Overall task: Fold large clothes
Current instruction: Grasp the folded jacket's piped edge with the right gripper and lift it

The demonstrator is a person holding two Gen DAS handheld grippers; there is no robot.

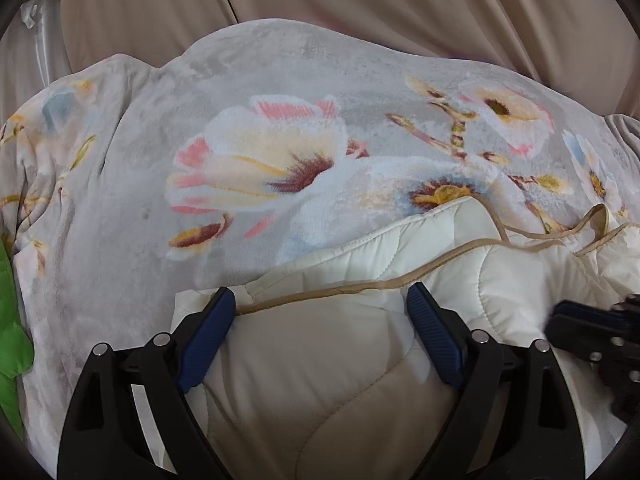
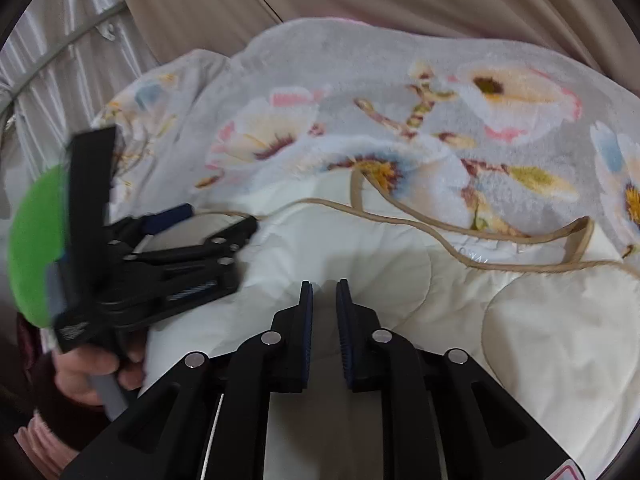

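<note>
left gripper [image 1: 320, 300] gapes wide over the quilt [image 1: 500, 288]; right gripper [image 2: 324, 292] nearly closed, empty. grab the trim [image 2: 440, 224] squarely.

Two black hand-held grippers with blue pads, one hand showing at a grey handle

The left gripper [image 1: 320, 300] is showing black angular finger arms, ribbed dark-blue pads [image 1: 206, 340] and round silver pivot pins. The right gripper [image 2: 324, 292] is wearing the same black frame, silver pins and thin blue-faced pads, with a red-edged label at its lower corner. In the right wrist view the left hand [image 2: 90, 372] is showing a dark maroon sleeve with a pink cuff, at a grey handle, under a green disc.
</note>
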